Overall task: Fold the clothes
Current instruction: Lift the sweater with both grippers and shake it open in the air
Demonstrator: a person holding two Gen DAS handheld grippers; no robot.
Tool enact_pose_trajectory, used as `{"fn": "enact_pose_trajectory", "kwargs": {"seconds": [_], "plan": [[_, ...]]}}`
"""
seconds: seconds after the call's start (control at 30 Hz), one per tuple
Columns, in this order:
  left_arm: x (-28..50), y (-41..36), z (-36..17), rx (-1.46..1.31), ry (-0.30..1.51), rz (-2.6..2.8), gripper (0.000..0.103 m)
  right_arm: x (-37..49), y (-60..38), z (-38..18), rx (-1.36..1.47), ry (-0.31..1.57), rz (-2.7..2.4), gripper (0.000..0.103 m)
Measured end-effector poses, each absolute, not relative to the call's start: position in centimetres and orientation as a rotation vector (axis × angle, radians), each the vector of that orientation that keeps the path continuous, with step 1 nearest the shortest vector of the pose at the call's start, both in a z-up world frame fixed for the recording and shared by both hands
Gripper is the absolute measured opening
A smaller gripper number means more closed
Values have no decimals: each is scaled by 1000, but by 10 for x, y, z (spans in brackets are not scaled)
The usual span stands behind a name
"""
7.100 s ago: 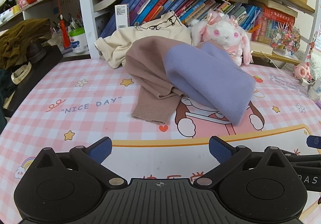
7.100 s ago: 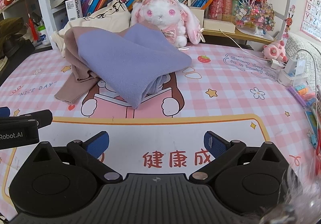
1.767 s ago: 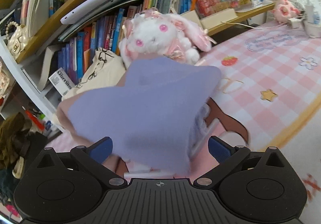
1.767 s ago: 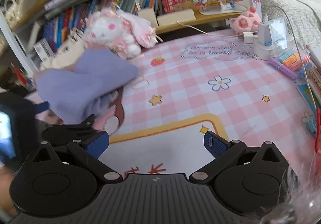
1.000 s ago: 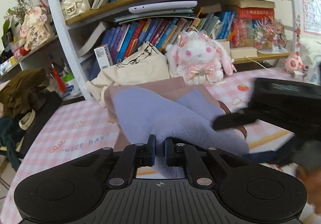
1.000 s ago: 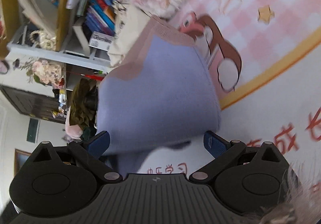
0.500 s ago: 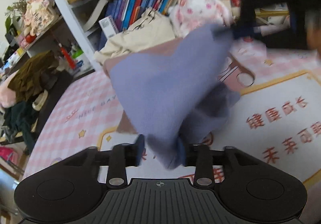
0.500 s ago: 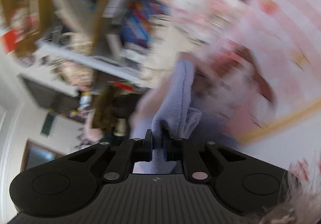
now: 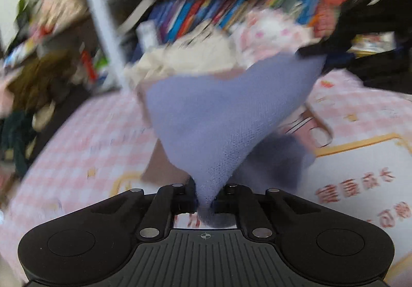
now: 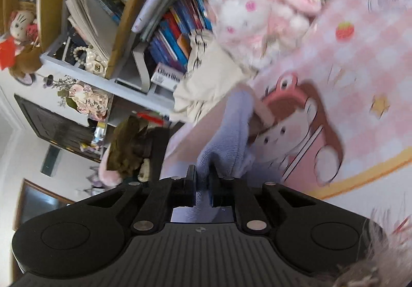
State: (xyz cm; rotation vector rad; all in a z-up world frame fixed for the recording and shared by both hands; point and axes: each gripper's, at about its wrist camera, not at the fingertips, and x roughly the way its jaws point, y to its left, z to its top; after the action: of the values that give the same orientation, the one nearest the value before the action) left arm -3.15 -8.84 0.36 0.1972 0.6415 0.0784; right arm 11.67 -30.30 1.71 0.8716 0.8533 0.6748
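— What does the sweater (image 9: 226, 112) look like?

— Lilac knit with a tan-pink part behind it, lifted off the surface (image 9: 85, 137) and stretched into a sheet that narrows to a point at the left tongs (image 9: 205, 195). Its far corner reaches up to the right tongs (image 9: 312, 50), and a loose fold hangs below to the right. The left view is blurred.

— And the tongs?

— Both are pressed together on the knit. The left pair pinches the bottom tip, cloth bunched between the fingers. The right tongs (image 10: 202, 188) pinch a thick rolled edge of the sweater (image 10: 231, 132), and that view is tilted hard to one side.

— What is around it?

— A cream garment (image 9: 185, 60) and a white-and-pink plush rabbit (image 10: 260, 22) sit just behind the sweater, against the bookshelf (image 10: 164, 11). Dark clothes (image 9: 28, 86) lie at the surface's left edge. The pink checked mat with a white panel (image 9: 360, 176) lies bare to the right.
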Motion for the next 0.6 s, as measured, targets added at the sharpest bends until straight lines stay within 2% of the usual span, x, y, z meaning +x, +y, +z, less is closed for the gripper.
{"fn": "enact_pose_trajectory", "kwargs": {"seconds": [0.1,0.27,0.37,0.43,0.5,0.6], "plan": [[-42,-102,48,225,526,-57,7,119,-321,55,859,681,721,7],[-66,-116,141,221,158,-310,7,114,-338,182,754,229,857,7],[-84,-106,184,147,-37,-439,6,106,-330,256,672,32,926,7],[-96,-84,206,52,-121,-514,6,103,-318,286,637,-31,973,7],[-101,-52,213,-62,-124,-561,6,101,-301,306,598,-56,1006,7],[-96,-4,192,-166,-11,-557,7,116,-259,281,578,97,1001,7]]}}
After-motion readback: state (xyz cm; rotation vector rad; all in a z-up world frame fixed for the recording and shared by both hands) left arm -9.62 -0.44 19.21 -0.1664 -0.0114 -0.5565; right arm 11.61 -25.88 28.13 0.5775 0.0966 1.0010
